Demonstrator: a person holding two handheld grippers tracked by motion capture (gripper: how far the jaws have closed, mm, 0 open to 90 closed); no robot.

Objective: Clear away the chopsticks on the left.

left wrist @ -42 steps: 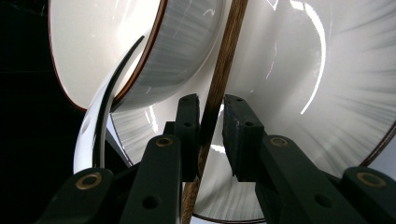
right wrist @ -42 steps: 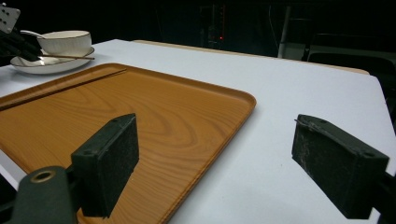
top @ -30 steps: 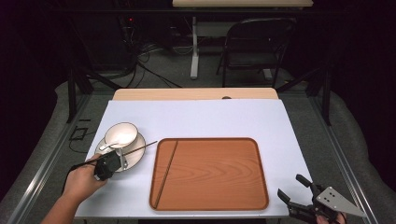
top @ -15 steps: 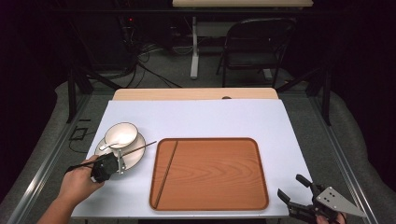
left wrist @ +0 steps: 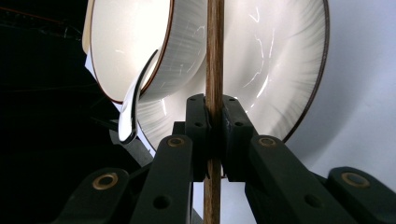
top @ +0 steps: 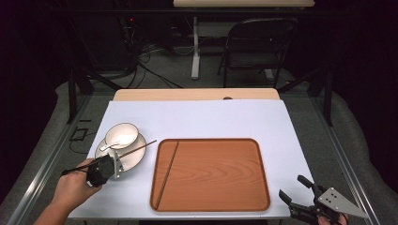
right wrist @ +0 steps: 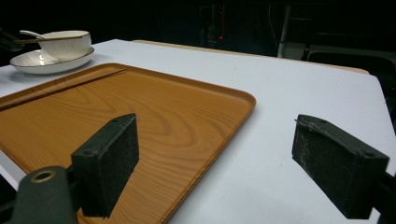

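- Chopstick (left wrist: pixel 214 56): clamped between the shut fingers of the left gripper (top: pixel 104 169), held over the saucer (top: pixel 133 157) beside the bowl (top: pixel 121 135).
- Second chopstick (top: pixel 167 174): lying along the tray's (top: pixel 211 206) left edge.
- Risk: chopstick pivoted in the narrow grip, its tip knocking the bowl or spoon (left wrist: pixel 133 105).
- Risk: roll-off if released short of the tray.
- Right gripper (right wrist: pixel 224 158): fingers wide open, empty, near the table (top: pixel 197 117) corner.
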